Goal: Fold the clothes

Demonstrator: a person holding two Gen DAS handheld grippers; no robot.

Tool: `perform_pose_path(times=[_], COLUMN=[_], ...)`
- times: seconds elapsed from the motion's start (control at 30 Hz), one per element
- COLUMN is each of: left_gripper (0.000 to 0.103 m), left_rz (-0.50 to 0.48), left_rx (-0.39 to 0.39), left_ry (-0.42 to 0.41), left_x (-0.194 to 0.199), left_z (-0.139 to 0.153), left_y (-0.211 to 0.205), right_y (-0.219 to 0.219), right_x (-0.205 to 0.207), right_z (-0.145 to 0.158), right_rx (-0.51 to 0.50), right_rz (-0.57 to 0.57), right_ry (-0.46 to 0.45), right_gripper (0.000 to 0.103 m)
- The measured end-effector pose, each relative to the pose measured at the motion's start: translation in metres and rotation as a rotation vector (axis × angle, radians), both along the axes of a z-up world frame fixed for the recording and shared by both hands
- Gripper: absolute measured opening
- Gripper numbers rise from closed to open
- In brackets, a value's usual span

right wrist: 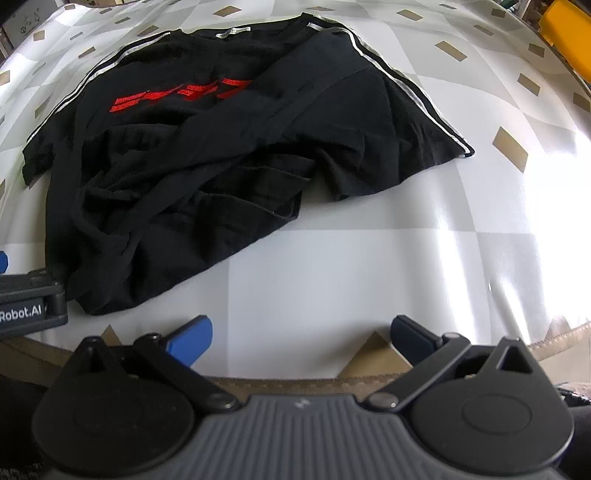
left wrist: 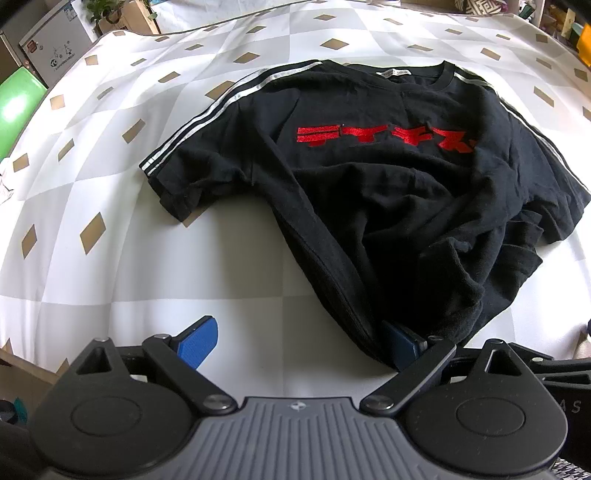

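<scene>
A black T-shirt [left wrist: 369,184] with red lettering and silver shoulder stripes lies face up on the checked table, collar at the far side; its lower half is bunched and rumpled. It also shows in the right wrist view [right wrist: 207,147]. My left gripper [left wrist: 295,341] is open at the shirt's near left hem; its right finger [left wrist: 400,345] is partly covered by the hem, its left finger [left wrist: 197,341] rests on bare cloth. My right gripper [right wrist: 301,338] is open and empty at the table's front edge, right of the shirt. The left gripper's body [right wrist: 31,299] shows at the left edge there.
The table is covered with a white and grey checked cloth [left wrist: 110,184] with tan diamonds. A green object [left wrist: 18,107] and a grey box [left wrist: 55,48] stand beyond the far left. A yellow bin [right wrist: 569,22] sits at the far right.
</scene>
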State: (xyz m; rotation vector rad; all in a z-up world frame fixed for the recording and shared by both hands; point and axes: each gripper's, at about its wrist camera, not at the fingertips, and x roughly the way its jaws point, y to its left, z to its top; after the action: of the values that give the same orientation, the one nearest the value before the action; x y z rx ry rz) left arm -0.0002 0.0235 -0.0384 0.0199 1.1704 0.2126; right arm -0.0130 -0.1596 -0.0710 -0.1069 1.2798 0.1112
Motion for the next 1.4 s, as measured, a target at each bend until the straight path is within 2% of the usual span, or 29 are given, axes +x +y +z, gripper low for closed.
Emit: perform_pose_path(times=[0.37, 0.73, 0.9, 1.03, 1.2, 1.4], left_gripper=[0.095, 0.095, 0.095, 0.095, 0.095, 0.095], left_rz=[-0.029, 0.015, 0.013, 0.022, 0.034, 0.068], left_rx=[0.045, -0.005, 0.034, 0.056, 0.074, 0.019], left_ry=[-0.003, 0.001, -0.040, -0.070, -0.099, -0.138], left_x=[0.000, 0.000, -0.004, -0.006, -0.002, -0.001], left_z=[0.004, 0.002, 0.013, 0.020, 0.025, 0.036], left_y=[-0.006, 0.003, -0.002, -0.002, -0.002, 0.003], right_y=[-0.001, -0.003, -0.008, -0.011, -0.025, -0.037], right_x=[-0.001, 0.000, 0.001, 0.002, 0.005, 0.009], right_z=[0.000, 0.001, 0.004, 0.007, 0.012, 0.015], right_rx=[0.004, 0.014, 0.033, 0.034, 0.088, 0.123], right_rz=[0.011, 0.005, -0.040, -0.066, -0.134, -0.181], right_ry=[0.003, -0.001, -0.006, -0.037, -0.069, -0.096], right_gripper=[0.103, 0.102, 0.098, 0.089, 0.079, 0.071])
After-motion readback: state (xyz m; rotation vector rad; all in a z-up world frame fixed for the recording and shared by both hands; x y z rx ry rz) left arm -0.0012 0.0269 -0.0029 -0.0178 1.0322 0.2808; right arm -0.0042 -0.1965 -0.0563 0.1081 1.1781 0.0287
